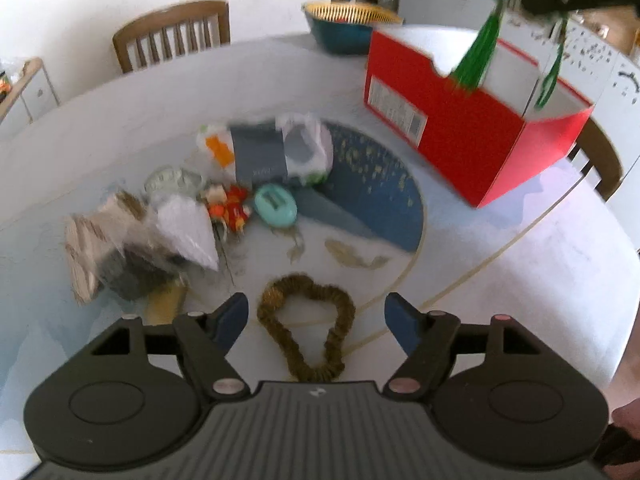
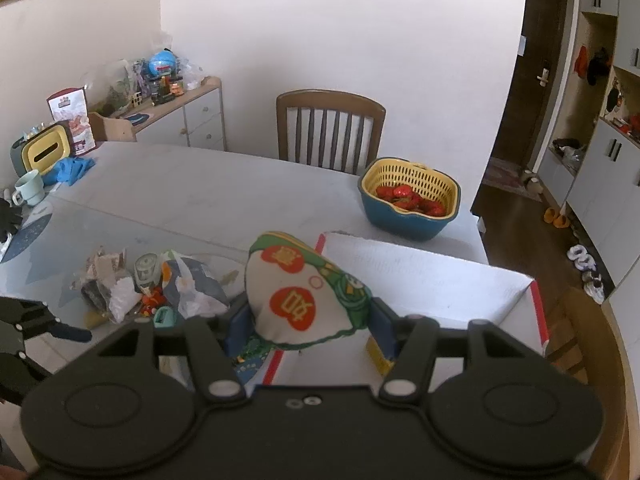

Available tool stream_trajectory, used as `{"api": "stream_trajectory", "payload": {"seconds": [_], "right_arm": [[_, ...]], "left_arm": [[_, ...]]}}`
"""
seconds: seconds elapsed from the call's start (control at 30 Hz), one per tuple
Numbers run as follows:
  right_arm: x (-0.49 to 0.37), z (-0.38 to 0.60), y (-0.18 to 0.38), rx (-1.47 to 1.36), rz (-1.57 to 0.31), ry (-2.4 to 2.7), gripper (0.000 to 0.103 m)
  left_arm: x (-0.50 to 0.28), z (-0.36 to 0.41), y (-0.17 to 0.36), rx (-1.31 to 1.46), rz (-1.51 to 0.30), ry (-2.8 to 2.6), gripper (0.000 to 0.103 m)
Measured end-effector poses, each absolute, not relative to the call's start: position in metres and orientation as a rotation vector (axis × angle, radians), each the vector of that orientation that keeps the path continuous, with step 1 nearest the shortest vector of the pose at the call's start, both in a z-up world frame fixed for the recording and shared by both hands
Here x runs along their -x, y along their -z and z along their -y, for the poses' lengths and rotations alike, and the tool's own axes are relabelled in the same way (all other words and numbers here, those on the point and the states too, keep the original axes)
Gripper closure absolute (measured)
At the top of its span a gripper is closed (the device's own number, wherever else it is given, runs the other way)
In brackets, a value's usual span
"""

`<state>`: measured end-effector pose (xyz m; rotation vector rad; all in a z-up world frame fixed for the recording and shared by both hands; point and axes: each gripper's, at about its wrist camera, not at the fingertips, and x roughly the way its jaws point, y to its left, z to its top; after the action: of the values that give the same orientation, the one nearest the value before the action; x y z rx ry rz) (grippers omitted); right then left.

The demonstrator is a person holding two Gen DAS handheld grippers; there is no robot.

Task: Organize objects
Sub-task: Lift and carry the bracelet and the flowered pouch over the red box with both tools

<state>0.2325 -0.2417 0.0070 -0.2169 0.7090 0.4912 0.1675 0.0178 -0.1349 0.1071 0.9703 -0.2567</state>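
The right gripper (image 2: 310, 322) is clamped on a stuffed cloth pouch (image 2: 300, 292) printed with orange apples, holding it above the near edge of the open red shoebox (image 2: 440, 280); green tassels (image 1: 476, 60) dangle from it into the box. The left gripper (image 1: 316, 316) hangs over the table (image 1: 520, 264) with jaws spread, nothing between them, just above a brown scrunchie (image 1: 306, 328). Further off lies a heap of small items (image 1: 192, 216), blurred. A basket of strawberries (image 2: 412, 204) stands beyond the box.
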Motion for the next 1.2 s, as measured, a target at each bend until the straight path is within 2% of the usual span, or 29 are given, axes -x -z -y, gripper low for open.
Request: {"api": "stream_trajectory", "payload": {"seconds": [0.3,0.33,0.4,0.43,0.5,0.6,0.87,1.2], "right_arm": [[-0.248,0.259,-0.014,0.232,-0.695,-0.498,0.043],[-0.249,0.260,-0.014,0.234,-0.695,-0.500,0.043],[-0.252,0.264,-0.014,0.239,-0.693,-0.501,0.043],[-0.253,0.266,-0.015,0.240,-0.693,-0.502,0.043],[-0.256,0.270,-0.014,0.240,-0.693,-0.501,0.043],[-0.260,0.278,-0.014,0.239,-0.695,-0.500,0.043],[-0.270,0.302,-0.008,0.240,-0.700,-0.490,0.043],[-0.287,0.339,0.005,0.231,-0.724,-0.464,0.043]], "left_arm": [[-0.168,-0.006,0.163,-0.083,-1.033,0.145,0.028],[-0.169,-0.005,0.163,-0.082,-1.034,0.133,0.031],[-0.170,-0.004,0.163,-0.083,-1.026,0.111,0.047],[-0.171,-0.003,0.163,-0.079,-1.022,0.107,0.051],[-0.172,-0.001,0.160,-0.081,-1.014,0.101,0.077],[-0.175,0.003,0.160,-0.091,-1.007,0.084,0.087],[-0.184,0.013,0.142,-0.082,-0.969,0.074,0.089],[-0.215,0.046,0.080,-0.043,-0.870,0.170,0.089]]}}
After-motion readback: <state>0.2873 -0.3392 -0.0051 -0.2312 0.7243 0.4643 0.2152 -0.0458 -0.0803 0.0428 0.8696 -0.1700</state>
